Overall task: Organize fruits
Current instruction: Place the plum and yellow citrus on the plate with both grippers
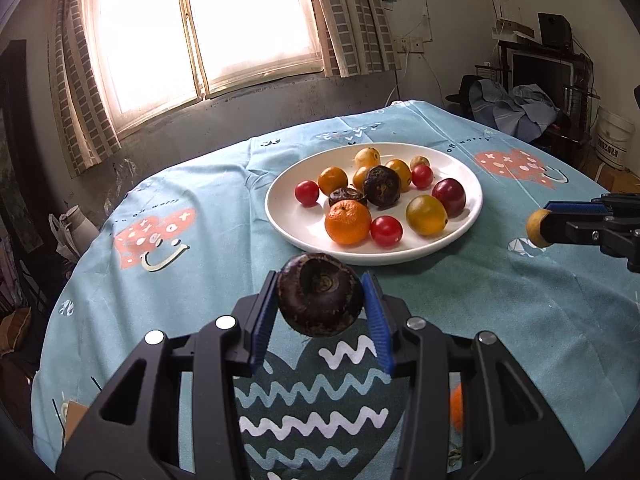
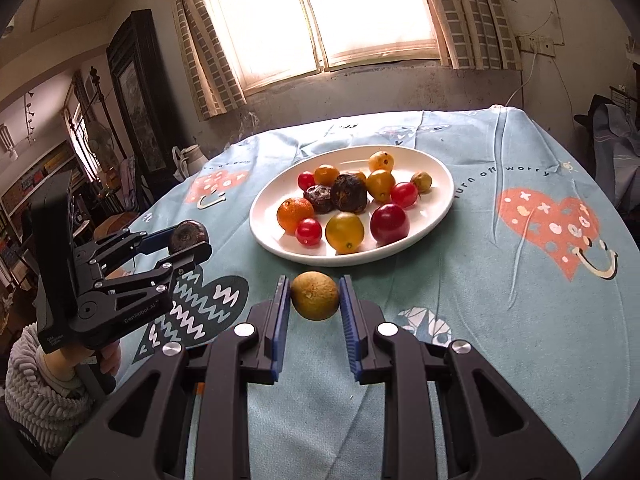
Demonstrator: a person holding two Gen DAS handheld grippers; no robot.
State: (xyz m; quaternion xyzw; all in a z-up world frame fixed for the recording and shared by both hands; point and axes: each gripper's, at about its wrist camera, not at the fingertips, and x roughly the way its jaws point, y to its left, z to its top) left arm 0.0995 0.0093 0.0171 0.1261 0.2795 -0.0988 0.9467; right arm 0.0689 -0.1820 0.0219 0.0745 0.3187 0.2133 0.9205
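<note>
Left gripper [image 1: 320, 296]: jaws closed partway onto a dark brown, round, rough-skinned water chestnut [image 1: 320, 294], blue ribbed pads touching both of its sides. Chestnut lifted clear of the cloth, hollowed top facing the camera. Same grip confirmed from the right wrist view, left gripper [image 2: 188, 240] with chestnut [image 2: 188, 236] held above the left part of the worktop, near the plate's left rim.

Right gripper [image 2: 314, 300]: jaws closed partway onto a small, round, dull yellow-brown fruit [image 2: 315, 295], blue pads against its left and right sides. Fruit held just short of the near rim of the plate, above the cloth. In the left wrist view, right gripper [image 1: 560, 226] entering from the right edge, yellow-brown fruit [image 1: 536, 228] at its tips.

Beyond both jaws: white, shallow, round ceramic plate [image 1: 288, 216] near the centre of the worktop, closer to the far edge. On it: an orange mandarin [image 1: 347, 222] at the near-left, red cherry tomatoes, yellow-orange round fruits, one dark red round fruit [image 1: 449, 196] at the right, two more dark brown water chestnuts in the middle.

Worktop covered by a light blue cloth [image 1: 192, 280] printed with coral hearts and a dark teal zigzag heart [image 1: 312, 412] below the left jaws.
</note>
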